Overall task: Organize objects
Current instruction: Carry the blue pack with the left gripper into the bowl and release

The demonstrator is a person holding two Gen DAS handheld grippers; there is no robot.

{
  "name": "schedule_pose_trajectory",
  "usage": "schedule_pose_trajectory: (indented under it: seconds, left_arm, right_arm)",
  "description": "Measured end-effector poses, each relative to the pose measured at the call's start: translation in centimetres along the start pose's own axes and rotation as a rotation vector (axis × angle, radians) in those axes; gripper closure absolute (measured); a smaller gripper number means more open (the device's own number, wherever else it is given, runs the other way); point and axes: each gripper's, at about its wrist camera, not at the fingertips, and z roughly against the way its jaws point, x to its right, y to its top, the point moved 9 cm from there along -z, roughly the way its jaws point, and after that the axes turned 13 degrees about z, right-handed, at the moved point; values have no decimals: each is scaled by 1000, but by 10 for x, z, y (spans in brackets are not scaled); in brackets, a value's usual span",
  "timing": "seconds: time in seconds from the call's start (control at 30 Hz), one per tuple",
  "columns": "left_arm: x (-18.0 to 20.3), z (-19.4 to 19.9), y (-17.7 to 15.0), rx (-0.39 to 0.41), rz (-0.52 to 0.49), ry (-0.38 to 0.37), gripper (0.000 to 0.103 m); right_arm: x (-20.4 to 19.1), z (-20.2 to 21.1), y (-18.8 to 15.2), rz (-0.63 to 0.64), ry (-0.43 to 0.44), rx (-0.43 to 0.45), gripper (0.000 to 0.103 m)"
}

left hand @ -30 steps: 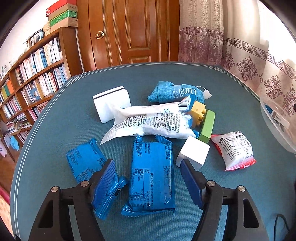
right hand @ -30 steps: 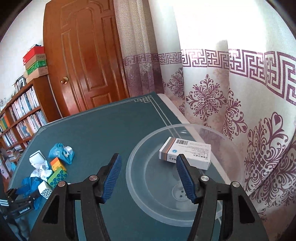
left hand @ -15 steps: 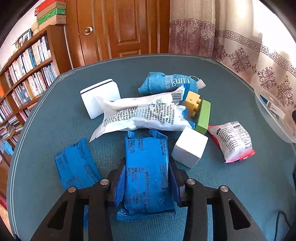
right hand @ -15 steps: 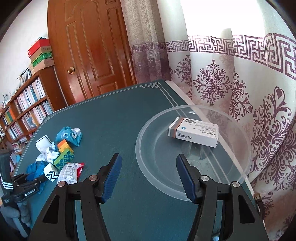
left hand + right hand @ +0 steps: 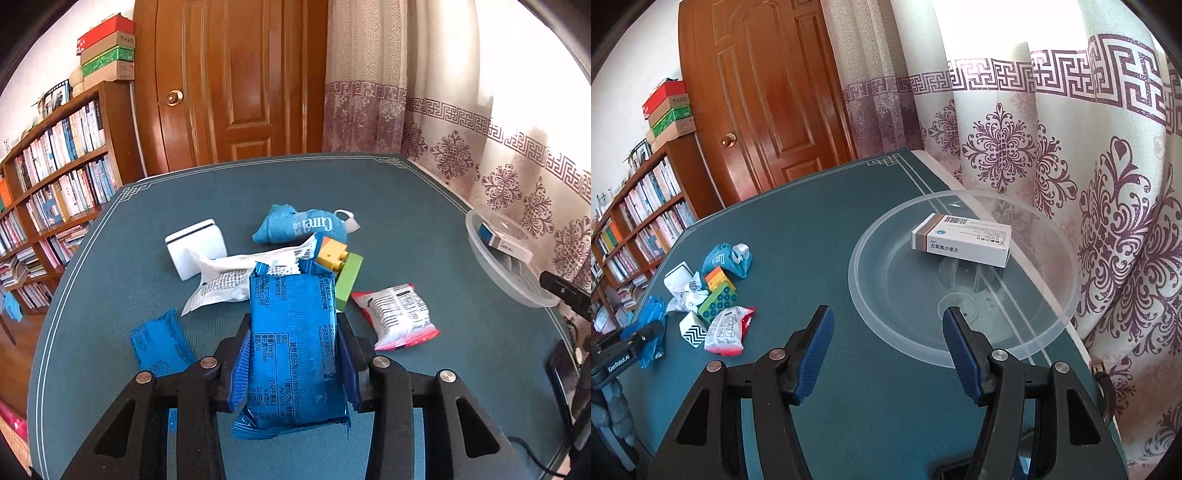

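The desk [image 5: 424,206] fills most of both views, its teal cover carrying a loose heap of things at the centre of the left wrist view and a clear plastic bowl [image 5: 1067,295] at the right of the right wrist view, with one medicine box [image 5: 962,240] already lying inside it. The bowl sits close to the desk's edge by the curtain, so a heavy drop or a knock on its rim could, I judge, shove it toward that edge. The left tool [image 5: 293,354] is pressed together on a blue packet [image 5: 291,332], which stands up between the pads at lower centre of that view, apart from the heap behind it. The grip is on soft, slippery wrapping, so the packet could slide out or sag on the way across, likely landing short of the bowl. The white packet [image 5: 236,280] and the red and white packet [image 5: 397,314] lie just beyond it, and a low sweep could drag them. The right tool [image 5: 888,350] hangs spread and empty before the bowl's near rim, where it could get in the left tool's path.
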Motion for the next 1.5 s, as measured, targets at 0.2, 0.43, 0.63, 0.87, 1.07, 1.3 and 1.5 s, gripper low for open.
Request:
schedule_pose_trajectory:
  seconds: [0.2,0.43,0.63,0.87,1.07,1.3,1.5]
  left_arm:
    - [63,-5,1,-34,-87,-114,60]
    - [143,-18,-2,-101,-148,-255,60]
    - [198,-31,-7,-166,-193,-352,60]
    - [246,-53,-4,-230,-182,-412,60]
    - [268,-71,-4,-278,-124,-444,60]
    - [258,-78,1,-268,-39,-443,32]
    - [233,-73,6,-210,-55,-367,31]
  right_arm:
    - [16,9,-8,-12,-16,2,40]
    - [38,18,-11,-24,-41,15,40]
    - [53,20,-15,-55,-48,21,40]
    - [61,21,-18,-82,-34,27,40]
    - [68,21,-16,-100,-37,35,40]
    - [72,19,-20,-112,-39,26,40]
    - [70,18,-20,-107,-40,24,40]
